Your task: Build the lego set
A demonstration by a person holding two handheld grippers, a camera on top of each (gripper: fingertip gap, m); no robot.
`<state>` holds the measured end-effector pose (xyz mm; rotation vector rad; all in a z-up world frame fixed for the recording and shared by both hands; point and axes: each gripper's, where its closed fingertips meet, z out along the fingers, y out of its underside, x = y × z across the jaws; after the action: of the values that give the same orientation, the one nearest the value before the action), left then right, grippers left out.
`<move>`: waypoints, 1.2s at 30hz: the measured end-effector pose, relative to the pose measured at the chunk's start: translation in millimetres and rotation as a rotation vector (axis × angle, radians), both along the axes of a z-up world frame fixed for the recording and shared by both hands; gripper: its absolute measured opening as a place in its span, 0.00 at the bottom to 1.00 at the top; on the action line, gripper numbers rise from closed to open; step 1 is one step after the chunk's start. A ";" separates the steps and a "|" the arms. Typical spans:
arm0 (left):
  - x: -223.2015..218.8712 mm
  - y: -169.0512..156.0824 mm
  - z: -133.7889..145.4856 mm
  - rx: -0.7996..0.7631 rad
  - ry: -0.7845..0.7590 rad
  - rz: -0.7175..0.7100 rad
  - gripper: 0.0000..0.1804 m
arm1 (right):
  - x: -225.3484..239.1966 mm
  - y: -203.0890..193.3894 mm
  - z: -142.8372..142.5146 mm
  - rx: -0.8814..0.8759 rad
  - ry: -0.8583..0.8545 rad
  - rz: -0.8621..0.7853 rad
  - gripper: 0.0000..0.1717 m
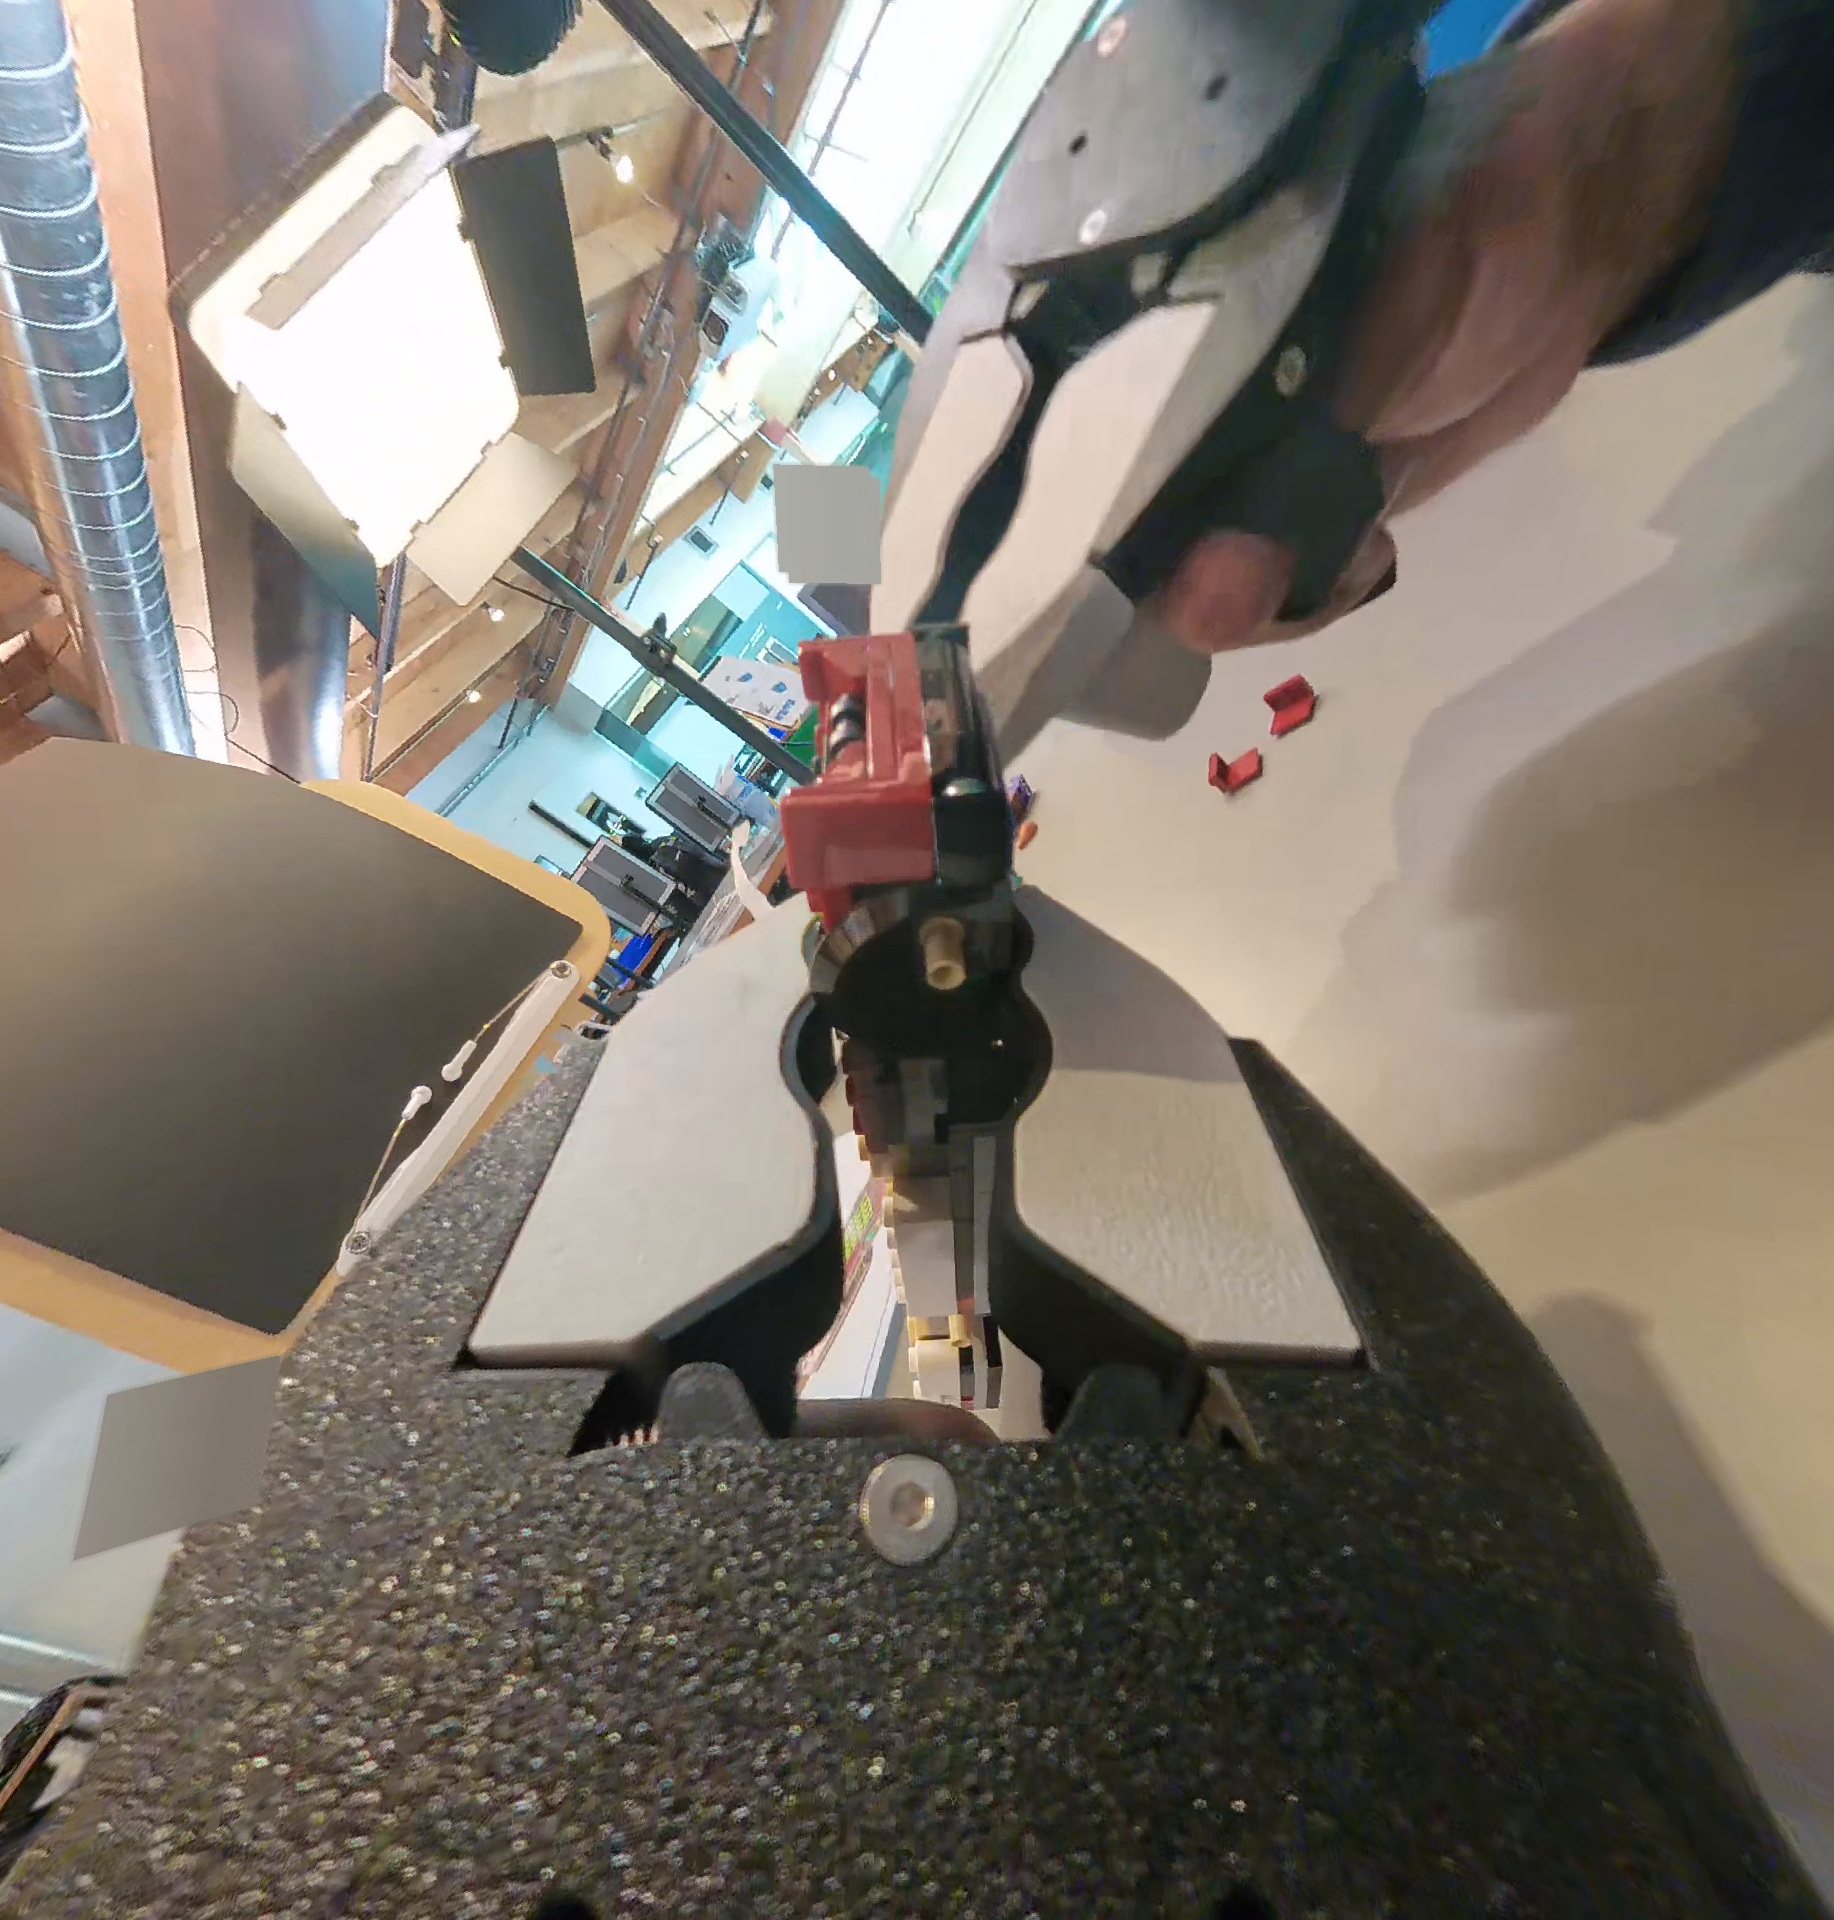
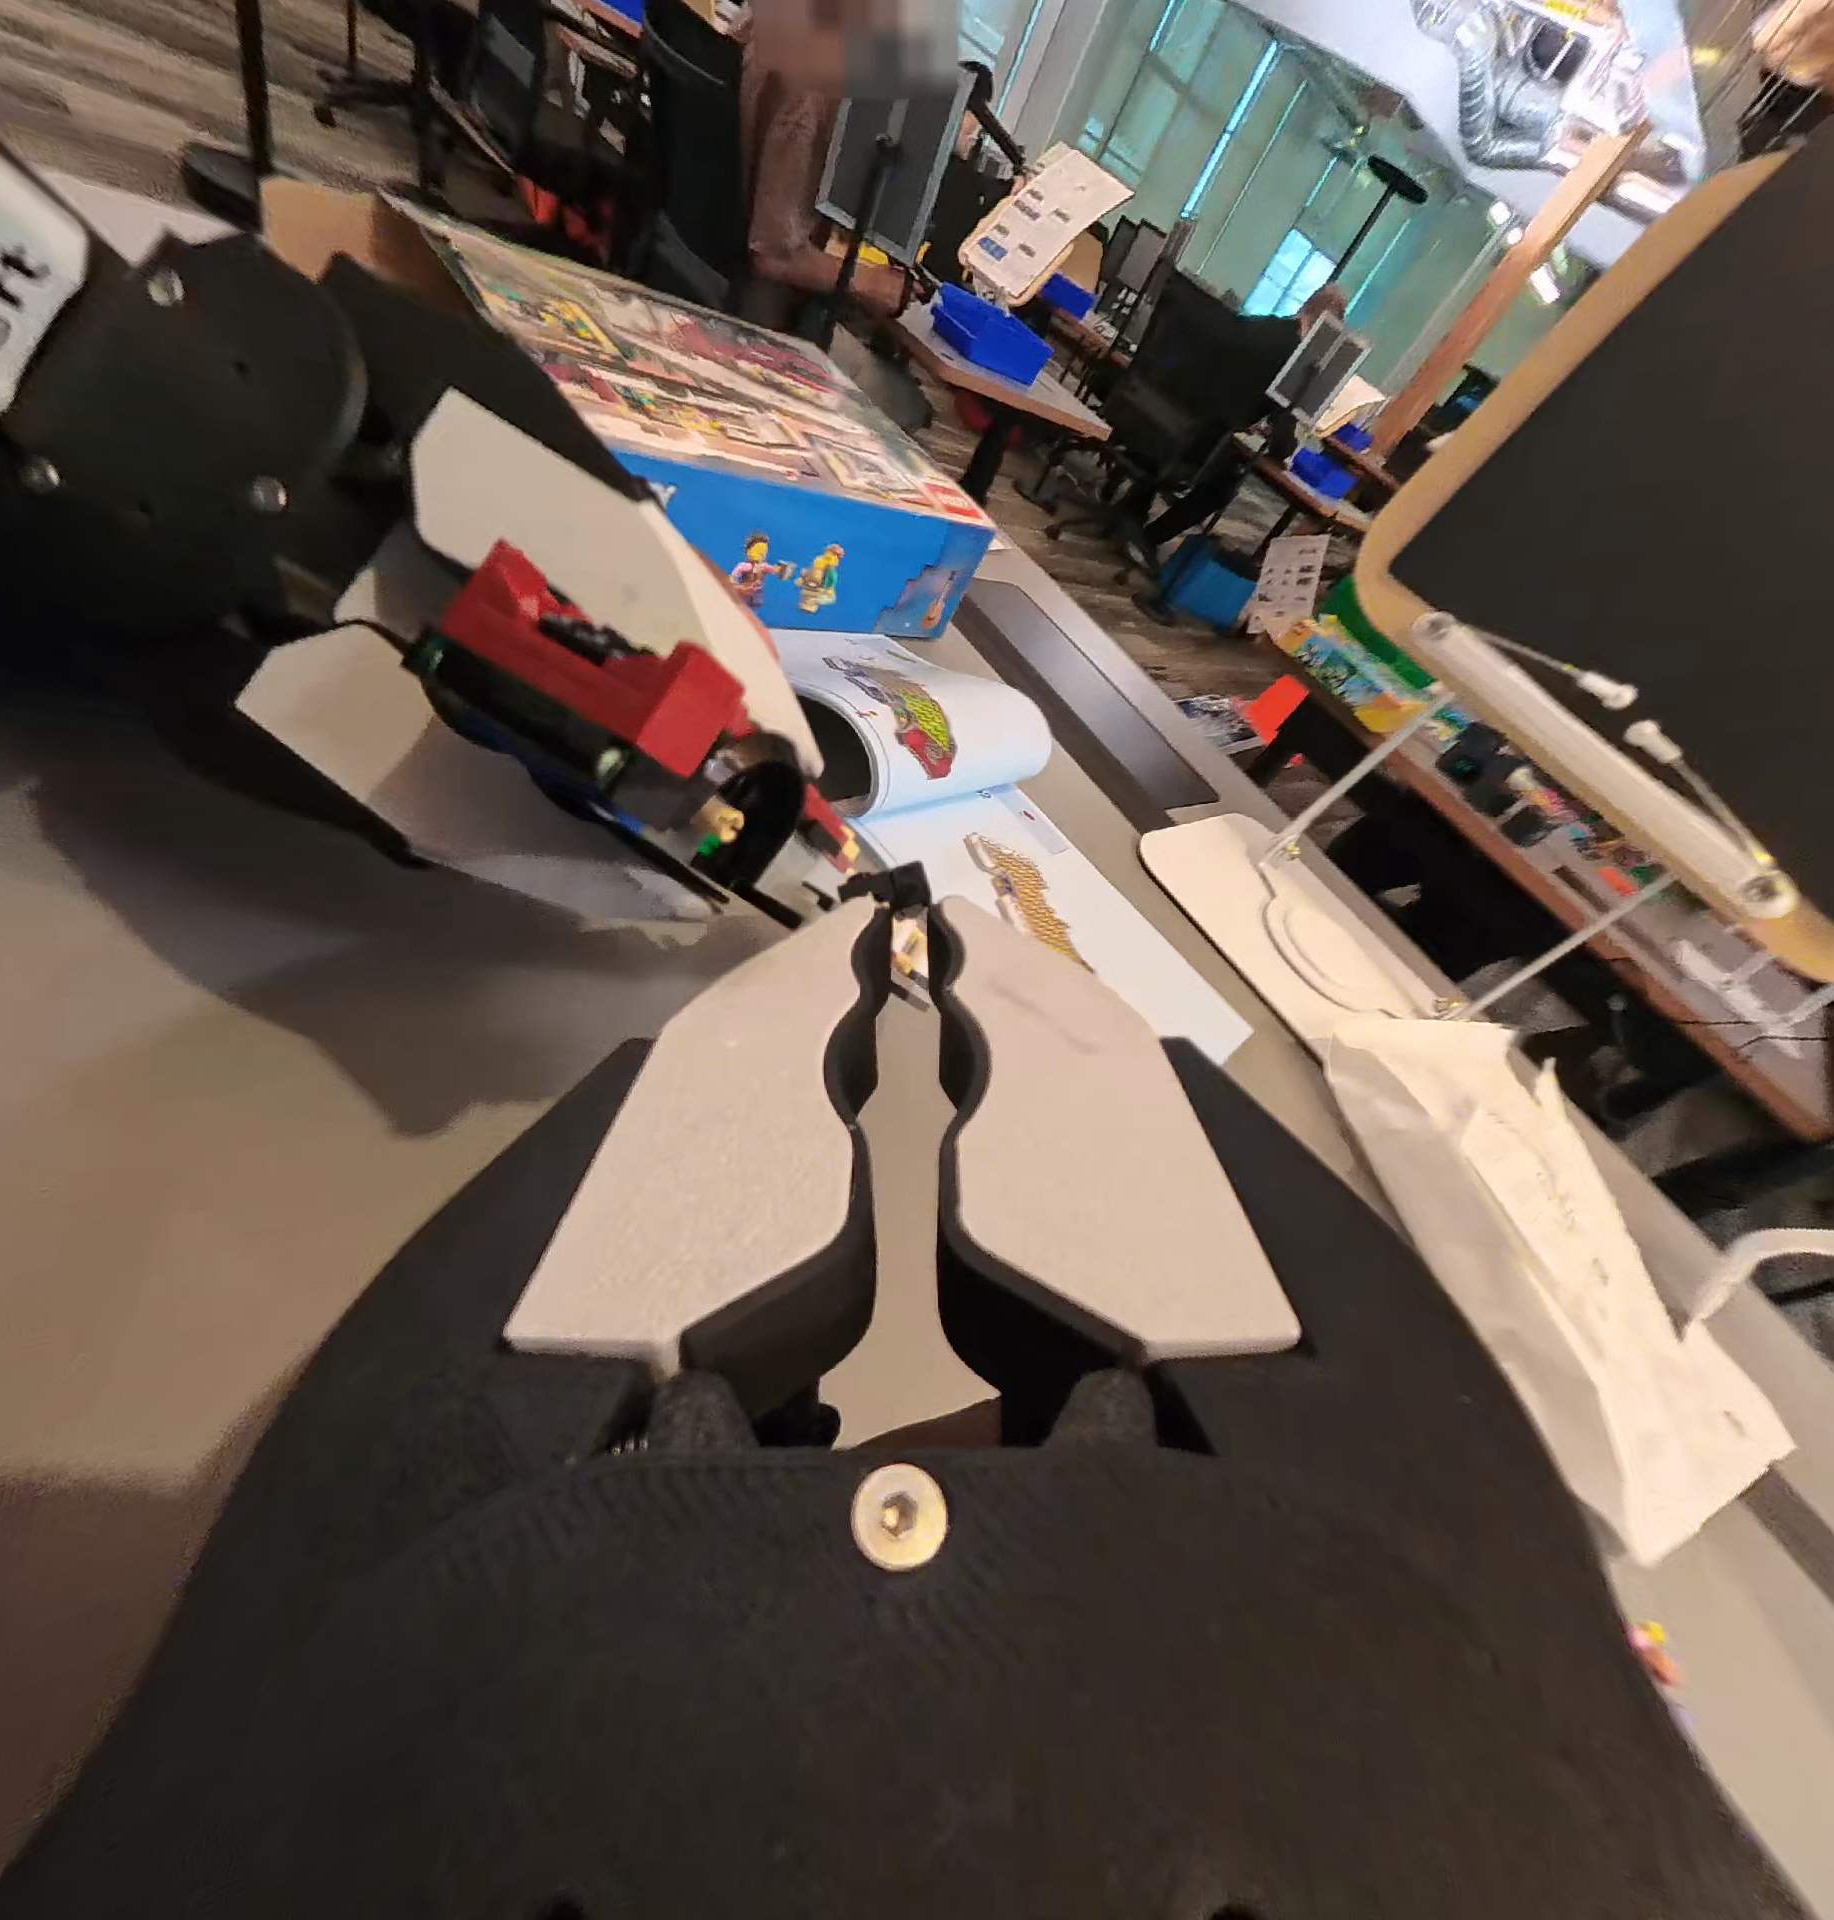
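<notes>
My left claw (image 1: 918, 997) is clamped on a red-and-black brick model (image 1: 892, 800), its black wheel with a tan axle peg between the pads, lifted clear of the bench (image 1: 1515, 1091). My right claw (image 2: 905, 914) is nearly pressed together, pinching a small black piece (image 2: 892, 886) at its tips, just beside the model. Under it lies an open instruction booklet (image 2: 1048, 883), with a blue box (image 2: 819, 520) beyond. Two small red pieces (image 1: 1261, 732) lie on the bench.

The brick model's (image 1: 892, 821) rear (between the fingers) is blurred.
</notes>
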<state>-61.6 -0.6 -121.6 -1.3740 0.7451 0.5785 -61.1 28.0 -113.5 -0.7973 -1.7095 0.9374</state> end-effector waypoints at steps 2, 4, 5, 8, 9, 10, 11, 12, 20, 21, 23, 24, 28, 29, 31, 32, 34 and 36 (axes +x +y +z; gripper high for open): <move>0.6 -1.5 2.1 0.007 -0.008 -0.007 0.16 | -1.3 0.2 1.1 0.056 0.039 -0.034 0.03; 0.9 -2.2 2.8 0.011 -0.014 -0.011 0.16 | -2.0 -1.5 3.7 0.084 0.071 -0.048 0.03; 1.6 -2.6 2.7 0.010 -0.017 -0.018 0.16 | -1.9 -3.5 3.7 0.088 0.075 -0.046 0.03; 3.6 -3.4 2.4 0.009 -0.025 -0.032 0.16 | -1.6 -7.2 1.4 0.082 0.070 -0.032 0.03; 4.4 -3.7 2.4 0.008 -0.025 -0.036 0.16 | -1.5 -8.1 0.8 0.080 0.067 -0.024 0.03; 4.8 -4.1 2.5 0.008 -0.025 -0.039 0.16 | -1.2 -9.4 -0.1 0.074 0.061 -0.011 0.03; 5.0 -4.3 2.6 0.008 -0.025 -0.041 0.16 | -0.8 -10.9 -0.9 0.064 0.055 0.003 0.03; 5.1 -4.6 2.8 0.008 -0.025 -0.041 0.16 | -0.2 -12.4 -1.7 0.056 0.049 0.019 0.00; 6.4 -5.3 0.4 -0.011 -0.008 -0.046 0.16 | 4.7 -11.1 -11.1 0.066 -0.014 0.101 0.00; 6.2 -5.3 -0.4 -0.016 -0.003 -0.044 0.16 | 5.6 -6.2 -14.3 0.071 -0.032 0.094 0.00; 4.3 -4.7 -2.4 -0.027 0.010 -0.032 0.16 | 6.8 11.2 -24.1 0.093 -0.092 0.054 0.01; 2.8 -4.1 -3.9 -0.035 0.021 -0.021 0.16 | 8.1 23.3 -29.2 0.105 -0.127 0.025 0.01; 0.1 -1.7 -10.9 -0.064 0.076 0.011 0.16 | 22.4 86.3 -43.6 0.140 -0.245 -0.116 0.06; 0.0 -1.0 -12.2 -0.070 0.085 0.015 0.16 | 28.5 100.6 -44.6 0.123 -0.264 -0.142 0.07; 0.7 -0.4 -14.0 -0.077 0.096 0.018 0.16 | 41.1 124.6 -45.0 0.061 -0.287 -0.191 0.07; 1.1 -0.1 -14.6 -0.079 0.100 0.018 0.16 | 46.8 134.4 -45.8 0.033 -0.295 -0.213 0.07; 1.5 0.6 -15.7 -0.085 0.108 0.022 0.16 | 53.6 146.6 -50.6 -0.008 -0.316 -0.234 0.07; 1.4 1.6 -16.3 -0.086 0.114 0.028 0.16 | 51.5 151.2 -58.5 -0.011 -0.362 -0.235 0.08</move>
<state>-60.1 1.0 -137.9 -1.4420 0.8519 0.6576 -9.6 179.1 -171.9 -1.2038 -1.8654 0.6697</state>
